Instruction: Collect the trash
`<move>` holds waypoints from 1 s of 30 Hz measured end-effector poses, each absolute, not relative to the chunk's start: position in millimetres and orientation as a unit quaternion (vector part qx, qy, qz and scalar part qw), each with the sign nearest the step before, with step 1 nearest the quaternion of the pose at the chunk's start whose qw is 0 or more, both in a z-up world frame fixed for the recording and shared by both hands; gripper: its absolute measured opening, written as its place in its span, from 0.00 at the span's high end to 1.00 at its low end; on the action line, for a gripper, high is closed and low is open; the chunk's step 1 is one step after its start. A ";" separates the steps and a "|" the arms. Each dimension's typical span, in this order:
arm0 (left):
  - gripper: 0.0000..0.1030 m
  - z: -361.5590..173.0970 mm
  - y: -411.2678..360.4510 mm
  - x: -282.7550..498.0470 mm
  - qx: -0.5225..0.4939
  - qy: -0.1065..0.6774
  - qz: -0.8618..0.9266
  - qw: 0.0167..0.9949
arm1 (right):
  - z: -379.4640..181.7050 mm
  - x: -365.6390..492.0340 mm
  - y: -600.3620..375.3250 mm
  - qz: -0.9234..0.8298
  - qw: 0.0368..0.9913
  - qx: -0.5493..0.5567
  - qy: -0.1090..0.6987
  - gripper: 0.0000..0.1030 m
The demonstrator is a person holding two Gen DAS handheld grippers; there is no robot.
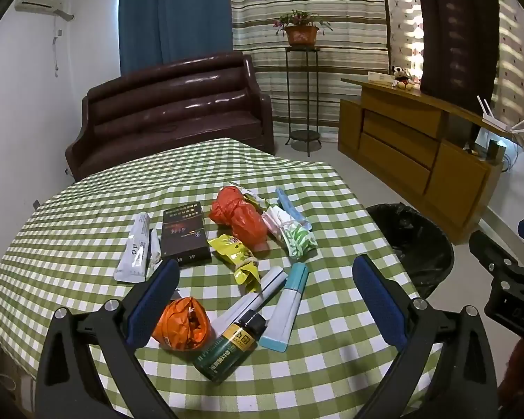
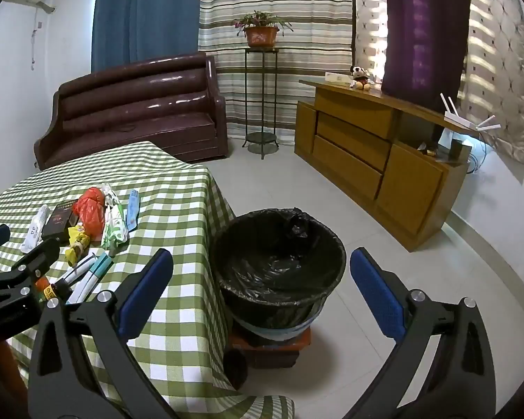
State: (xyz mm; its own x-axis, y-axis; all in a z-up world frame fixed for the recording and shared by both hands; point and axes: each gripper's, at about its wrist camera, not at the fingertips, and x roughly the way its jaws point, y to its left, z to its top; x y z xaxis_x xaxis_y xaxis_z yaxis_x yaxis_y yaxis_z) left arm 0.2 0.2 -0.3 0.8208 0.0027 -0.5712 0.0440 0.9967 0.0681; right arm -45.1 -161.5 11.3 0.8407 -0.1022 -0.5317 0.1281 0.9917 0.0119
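Both the left claw and right claw are spread wide, empty; the bottle beside the bin could be rolled off the tabletop.

Both views are bright and sharp; daylight filters through the curtains, glare streaks the sofa, and fisheye bending darkens the corners.
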 end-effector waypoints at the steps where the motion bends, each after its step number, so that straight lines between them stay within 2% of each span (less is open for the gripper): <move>1: 0.06 -0.3 0.2 0.3 0.039 0.300 -0.014 0.953 | 11.4 -45.2 -161.7 -0.060 0.959 0.023 0.276 0.04; 30: 0.06 0.6 -1.3 -0.5 0.040 0.303 -0.008 0.952 | 12.3 -45.9 -164.5 -0.060 0.959 0.024 0.275 0.04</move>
